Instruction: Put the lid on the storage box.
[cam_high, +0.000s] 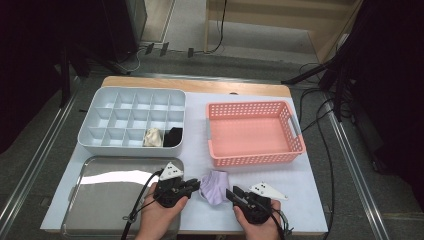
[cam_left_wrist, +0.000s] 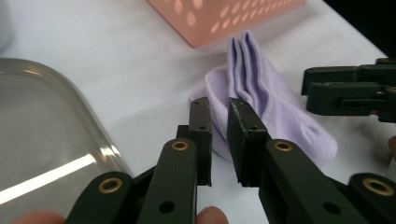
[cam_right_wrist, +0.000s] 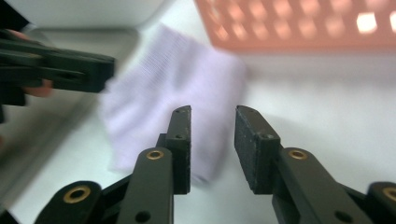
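- The tray (cam_high: 95, 175) is seen at 7 o'clock on the table (cam_high: 310, 200), the divided box (cam_high: 100, 100) at 10.
- The left gripper (cam_high: 196, 184) is kept narrow, its jaws just short of the sock's edge, nothing held.
- The lilac sock (cam_high: 215, 186) is laid at 6 o'clock, before the basket (cam_high: 295, 131).
- The right gripper (cam_high: 231, 193) is parted wider; nothing is pinched.

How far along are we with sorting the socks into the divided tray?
A cream sock and a black sock already sit in the divided tray's front compartments. In hand: the lilac sock lies on the table between the left gripper and right gripper, neither gripping it. Left: tuck it into a compartment.
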